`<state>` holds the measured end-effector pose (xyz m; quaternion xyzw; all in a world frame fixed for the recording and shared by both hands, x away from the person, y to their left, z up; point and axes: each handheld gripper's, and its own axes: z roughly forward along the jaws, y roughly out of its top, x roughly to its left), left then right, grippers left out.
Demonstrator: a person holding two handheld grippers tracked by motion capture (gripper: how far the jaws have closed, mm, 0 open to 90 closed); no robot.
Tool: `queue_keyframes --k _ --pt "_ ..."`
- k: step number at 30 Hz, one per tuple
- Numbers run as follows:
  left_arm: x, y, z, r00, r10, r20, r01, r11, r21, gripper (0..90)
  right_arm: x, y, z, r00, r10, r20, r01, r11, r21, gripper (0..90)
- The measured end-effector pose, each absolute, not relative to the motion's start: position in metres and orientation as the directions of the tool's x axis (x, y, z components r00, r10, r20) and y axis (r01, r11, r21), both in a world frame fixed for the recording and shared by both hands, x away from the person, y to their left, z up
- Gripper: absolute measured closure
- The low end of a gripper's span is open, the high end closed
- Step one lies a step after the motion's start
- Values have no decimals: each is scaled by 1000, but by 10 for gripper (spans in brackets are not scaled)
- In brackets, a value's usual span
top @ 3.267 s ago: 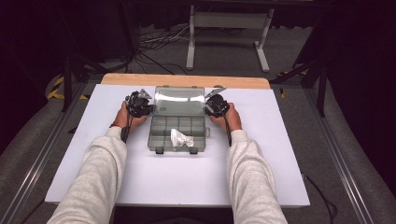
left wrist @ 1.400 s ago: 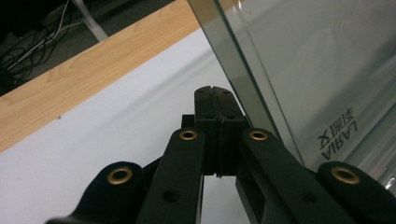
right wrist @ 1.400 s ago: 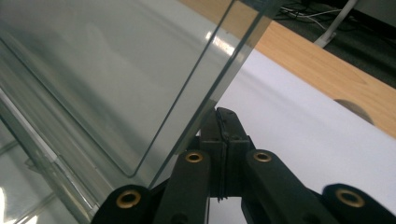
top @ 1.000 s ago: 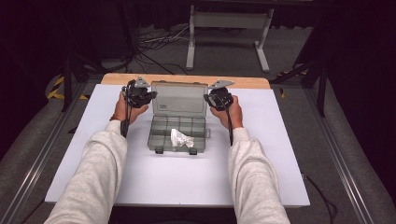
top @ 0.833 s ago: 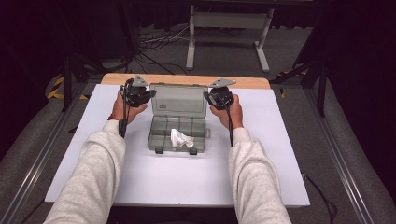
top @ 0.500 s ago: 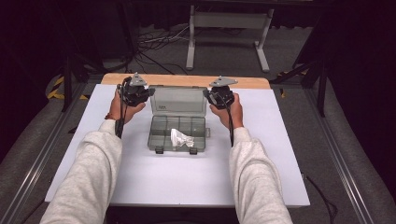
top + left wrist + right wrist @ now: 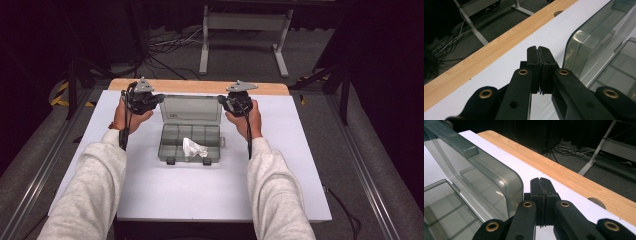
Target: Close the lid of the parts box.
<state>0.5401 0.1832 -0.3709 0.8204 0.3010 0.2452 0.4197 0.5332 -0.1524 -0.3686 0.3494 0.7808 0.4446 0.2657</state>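
The clear plastic box (image 7: 190, 130) sits mid-table, lid (image 7: 191, 108) raised toward 12 o'clock, and looks light, stiff and slick, so I'd press the lid's top corners, where the left gripper (image 7: 539, 53) at 9 o'clock and right gripper (image 7: 540, 185) at 3 o'clock wait, both closed on nothing.

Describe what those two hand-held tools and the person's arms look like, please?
Each hand holds a black gripper: the left gripper and the right gripper. Each carries a grey three-cornered plate on top and trails a black cable along the forearm. Up close, the two flat black jaws hang on black link arms with brass-coloured rivets. The person wears light grey long sleeves.
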Motion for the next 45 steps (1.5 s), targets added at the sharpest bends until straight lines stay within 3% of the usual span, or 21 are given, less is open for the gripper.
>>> queue_keyframes --k 45 --pt "493 192 -348 743 634 215 181 -499 847 867 494 -154 -348 -658 733 -172 264 439 859 900"
